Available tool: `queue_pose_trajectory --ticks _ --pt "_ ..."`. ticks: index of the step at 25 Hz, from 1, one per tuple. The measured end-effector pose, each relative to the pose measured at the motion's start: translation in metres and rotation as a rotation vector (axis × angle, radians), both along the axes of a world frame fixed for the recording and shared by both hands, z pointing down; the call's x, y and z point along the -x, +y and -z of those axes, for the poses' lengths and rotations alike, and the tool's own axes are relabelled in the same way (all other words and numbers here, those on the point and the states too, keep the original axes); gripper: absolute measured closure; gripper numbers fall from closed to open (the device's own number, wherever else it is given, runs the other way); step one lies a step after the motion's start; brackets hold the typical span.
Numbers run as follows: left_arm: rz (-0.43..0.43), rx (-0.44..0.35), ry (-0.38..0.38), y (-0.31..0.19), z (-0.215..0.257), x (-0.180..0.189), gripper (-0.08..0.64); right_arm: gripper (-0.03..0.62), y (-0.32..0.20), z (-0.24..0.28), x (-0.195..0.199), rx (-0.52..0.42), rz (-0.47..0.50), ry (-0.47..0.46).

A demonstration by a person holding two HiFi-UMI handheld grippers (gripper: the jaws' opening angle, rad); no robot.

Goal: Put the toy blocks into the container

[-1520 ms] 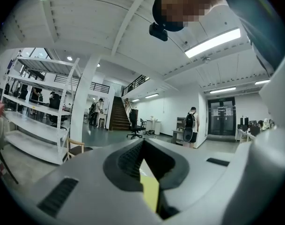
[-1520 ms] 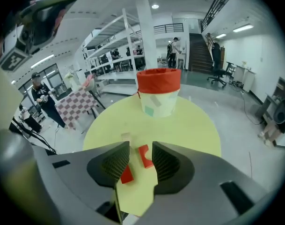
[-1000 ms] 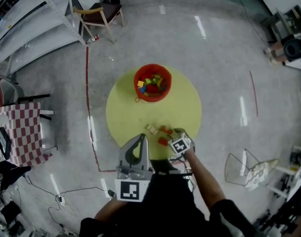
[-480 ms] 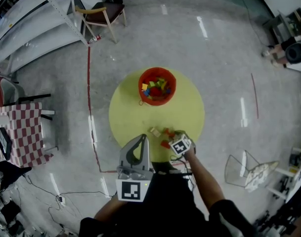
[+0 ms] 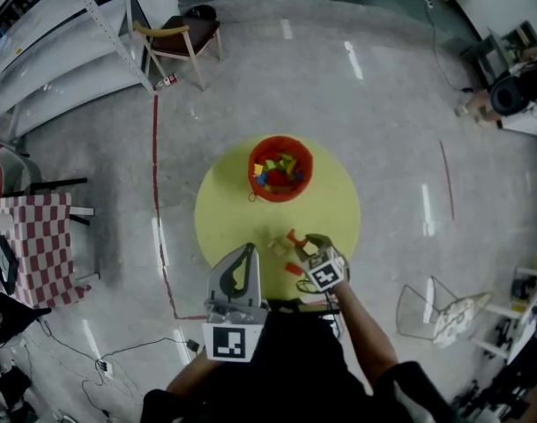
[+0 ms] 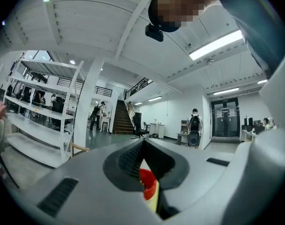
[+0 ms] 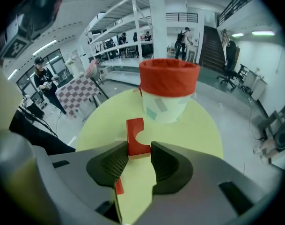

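Grey flr [image 5: 383, 104]; chair [image 5: 187, 32] nr shelving [image 5: 61, 51].

No readable text, label, brand or number shows in any of the views

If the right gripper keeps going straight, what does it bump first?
Probably the yellow mat just before the bucket, hit by the red block the right gripper just closed on; depth is unclear.

Bright, even overhead light; glare streaks seen on floor [image 5: 352, 55], ceiling strip [image 6: 217, 43] blown out upper right. Heavy fisheye bending, dark corners; left gripper [image 6: 144, 146] rendered soft up close
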State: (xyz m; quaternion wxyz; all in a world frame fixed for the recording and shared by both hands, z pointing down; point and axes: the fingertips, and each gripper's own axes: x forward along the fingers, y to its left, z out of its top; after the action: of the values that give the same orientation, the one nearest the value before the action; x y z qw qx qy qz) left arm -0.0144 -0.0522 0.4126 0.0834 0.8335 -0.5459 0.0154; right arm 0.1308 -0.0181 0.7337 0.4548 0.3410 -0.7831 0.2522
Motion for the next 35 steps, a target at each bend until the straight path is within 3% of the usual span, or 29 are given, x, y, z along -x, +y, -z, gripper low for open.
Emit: queue_pose_trajectory --ticks 5,11,13,16,24,33,35 --pt "0.0 -0.001 0.001 -0.005 0.002 0.006 0.561 0.446 -0.048 0.067 0.021 -0.186 0.004 -0.095" --pt "0.014 0.014 -0.006 -0.006 -0.001 0.014 0.561 0.446 -0.117 0.13 0.035 -0.37 -0.07 -0.184" --pt "0.018 0.015 -0.01 -0.006 0.0 0.016 0.561 0.446 -0.136 0.126 0.035 -0.381 -0.096 -0.176" --pt "-0.015 -0.011 -0.089 -0.005 0.002 0.018 0.561 0.446 -0.153 0.107 0.035 -0.352 -0.118 -0.142" --pt "0.04 0.008 -0.028 -0.004 -0.001 0.035 0.561 0.446 -0.16 0.074 0.038 -0.272 -0.163 -0.096" --pt "0.046 0.018 -0.016 0.0 -0.003 0.04 0.561 0.45 -0.138 0.114 0.043 -0.386 -0.206 -0.186" --pt "0.054 0.02 -0.007 0.0 -0.004 0.042 0.561 0.502 -0.126 0.121 0.045 -0.423 -0.216 -0.21"
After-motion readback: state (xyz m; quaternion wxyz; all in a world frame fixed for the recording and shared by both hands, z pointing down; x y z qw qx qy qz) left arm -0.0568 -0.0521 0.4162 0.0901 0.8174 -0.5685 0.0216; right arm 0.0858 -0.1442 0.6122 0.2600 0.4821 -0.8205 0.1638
